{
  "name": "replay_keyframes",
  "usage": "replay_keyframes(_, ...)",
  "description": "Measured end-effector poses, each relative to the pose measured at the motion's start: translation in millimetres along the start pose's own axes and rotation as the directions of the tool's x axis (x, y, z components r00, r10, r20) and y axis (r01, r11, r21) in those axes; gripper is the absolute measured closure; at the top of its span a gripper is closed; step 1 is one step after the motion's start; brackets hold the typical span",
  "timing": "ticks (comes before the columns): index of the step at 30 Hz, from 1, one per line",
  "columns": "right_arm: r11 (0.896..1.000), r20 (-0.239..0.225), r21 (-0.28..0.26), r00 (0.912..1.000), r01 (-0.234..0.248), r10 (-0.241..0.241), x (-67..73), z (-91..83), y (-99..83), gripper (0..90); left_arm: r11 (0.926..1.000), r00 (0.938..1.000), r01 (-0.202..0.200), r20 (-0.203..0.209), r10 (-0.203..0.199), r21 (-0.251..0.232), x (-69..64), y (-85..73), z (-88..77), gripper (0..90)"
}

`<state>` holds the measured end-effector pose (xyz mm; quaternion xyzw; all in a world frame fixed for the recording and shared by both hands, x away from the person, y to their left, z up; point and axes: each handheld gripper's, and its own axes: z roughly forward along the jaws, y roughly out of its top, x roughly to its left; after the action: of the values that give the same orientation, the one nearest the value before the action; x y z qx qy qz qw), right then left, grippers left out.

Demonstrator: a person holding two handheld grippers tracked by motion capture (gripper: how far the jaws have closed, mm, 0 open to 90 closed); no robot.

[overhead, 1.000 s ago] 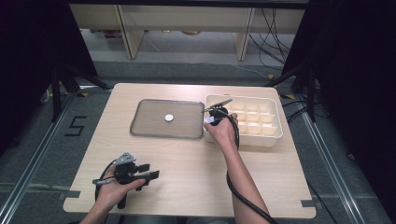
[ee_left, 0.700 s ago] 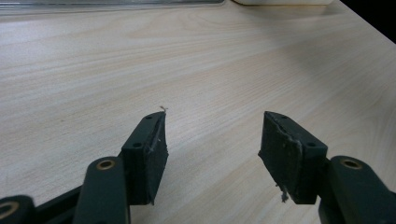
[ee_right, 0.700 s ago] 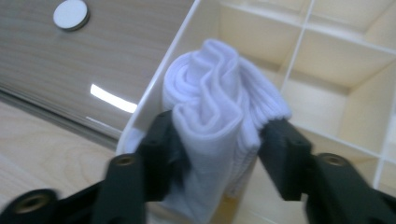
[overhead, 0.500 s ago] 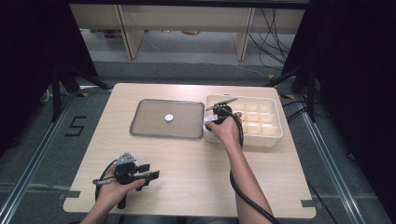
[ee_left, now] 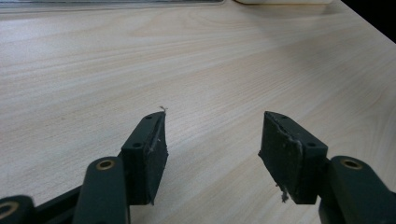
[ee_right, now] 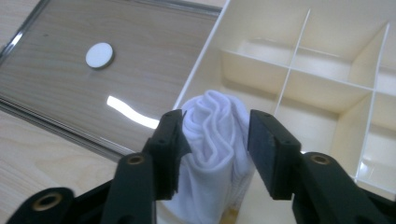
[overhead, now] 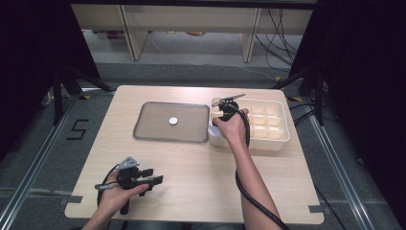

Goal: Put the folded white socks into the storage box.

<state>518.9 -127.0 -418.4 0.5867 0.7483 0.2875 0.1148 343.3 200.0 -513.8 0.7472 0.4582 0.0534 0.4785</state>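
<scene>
1. Right hand-held gripper [ee_right: 215,144]: jaws have just been closing, with a bunched white cloth [ee_right: 215,140] between them; both pads press on its sides, so it is gripped.
2. White cloth: folded into a roll with rippled folds on top; in the right gripper view its long axis runs along the jaws, pointing away from the camera and up toward the divider box [ee_right: 327,70]; its lower end hangs below the pads.
3. Location: the cloth sits at the near left corner of the cream divider box [overhead: 275,139], over the corner compartment and close against the box wall; whether it rests on the compartment floor cannot be told.
4. High view: right hand-held gripper [overhead: 225,112] is at the box's left edge, beside the grey tray [overhead: 143,129].
5. Tray holds a small white disc [overhead: 173,121], well apart from the cloth.
6. Left hand-held gripper [ee_left: 212,144]: jaws stand apart with nothing between them, low over bare wooden surface [ee_left: 140,60]; high view places it [overhead: 153,179] near the front left of the surface, pointing right.
</scene>
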Motion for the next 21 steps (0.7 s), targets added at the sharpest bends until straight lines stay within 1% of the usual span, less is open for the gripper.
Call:
replay_keyframes(1, 1.000, -0.009, 0.017, 0.9999, -0.010, 0.010, 0.0, 1.0, -0.9, 64.8, 1.0000, 1.0000, -0.002, 0.000, 0.002, 0.000, 0.3, 0.0, -0.1, 40.0)
replay_keyframes(2, 1.000, -0.010, 0.017, 0.9999, 0.004, -0.004, 0.4, 1.7, -1.6, 68.5, 1.0000, 1.0000, -0.004, 0.001, 0.004, 0.002, 0.8, 0.0, -0.3, 40.0)
replay_keyframes(3, 1.000, -0.010, 0.021, 0.9998, 0.018, -0.018, 0.6, 1.4, -2.0, 70.3, 1.0000, 1.0000, -0.002, -0.003, 0.002, 0.001, 1.2, -0.1, -0.1, 40.0)
replay_keyframes(4, 1.000, -0.001, 0.017, 0.9998, 0.021, -0.021, 2.5, 1.0, -2.4, 73.0, 1.0000, 1.0000, -0.003, -0.005, 0.003, 0.003, 1.6, -0.1, -0.1, 40.0)
replay_keyframes(5, 0.999, 0.003, 0.021, 0.9993, 0.036, -0.036, 2.0, 1.1, -2.7, 74.5, 1.0000, 1.0000, -0.004, -0.004, 0.004, 0.003, 1.7, -0.1, 0.0, 40.0)
replay_keyframes(6, 0.999, 0.006, 0.019, 0.9991, 0.041, -0.041, 1.6, 1.5, -2.6, 75.8, 1.0000, 1.0000, -0.003, -0.003, 0.003, 0.002, 1.4, -0.1, -0.1, 40.0)
replay_keyframes(8, 0.999, 0.008, 0.029, 0.9997, 0.023, -0.023, 2.5, 1.9, -2.8, 77.8, 1.0000, 1.0000, -0.003, -0.002, 0.003, 0.000, 1.0, -0.1, -0.3, 40.0)
replay_keyframes(9, 0.999, 0.007, 0.031, 0.9991, 0.041, -0.042, 1.0, 1.8, -3.0, 78.8, 1.0000, 1.0000, -0.002, -0.003, 0.002, 0.000, 1.0, 0.0, -0.4, 40.0)
replay_keyframes(10, 0.999, 0.010, 0.029, 0.9990, 0.044, -0.044, 0.9, 2.3, -3.5, 79.4, 1.0000, 1.0000, -0.002, -0.004, 0.002, 0.000, 1.1, 0.0, -0.3, 40.0)
replay_keyframes(12, 0.998, 0.008, 0.035, 0.9990, 0.045, -0.045, 1.5, 3.2, -5.5, 80.5, 1.0000, 1.0000, -0.003, -0.004, 0.003, 0.000, 1.3, 0.1, -0.1, 40.0)
replay_keyframes(13, 0.999, 0.008, 0.028, 0.9994, 0.033, -0.034, 2.7, 4.8, -6.5, 80.7, 1.0000, 1.0000, -0.003, -0.004, 0.003, 0.001, 1.1, 0.1, 0.0, 40.0)
replay_keyframes(14, 0.998, 0.005, 0.032, 0.9987, 0.050, -0.051, 2.0, 4.6, -7.8, 81.0, 1.0000, 1.0000, -0.002, -0.003, 0.002, 0.000, 0.9, 0.0, -0.1, 40.0)
replay_keyframes(15, 0.999, 0.009, 0.026, 0.9988, 0.047, -0.047, 3.0, 5.8, -8.8, 81.1, 1.0000, 1.0000, -0.003, -0.003, 0.003, 0.000, 0.8, 0.0, 0.0, 40.1)
replay_keyframes(16, 0.998, 0.007, 0.032, 0.9989, 0.045, -0.046, 4.7, 6.1, -10.2, 81.2, 1.0000, 1.0000, -0.002, -0.003, 0.002, -0.001, 0.6, 0.0, 0.1, 40.0)
replay_keyframes(18, 0.995, 0.017, 0.004, 0.9952, 0.096, -0.096, 3.3, 8.5, -11.3, 81.4, 1.0000, 1.0000, -0.002, -0.004, 0.002, 0.000, 0.6, 0.1, 0.2, 40.0)
replay_keyframes(19, 0.996, 0.017, 0.006, 0.9962, 0.086, -0.086, 5.2, 8.2, -11.9, 81.5, 1.0000, 1.0000, -0.002, -0.004, 0.002, 0.000, 0.5, 0.1, 0.2, 40.0)
replay_keyframes(21, 0.996, 0.027, 0.003, 0.9953, 0.093, -0.094, 4.9, 8.6, -12.2, 81.8, 1.0000, 1.0000, -0.002, -0.003, 0.002, -0.002, 0.3, 0.1, 0.0, 40.0)
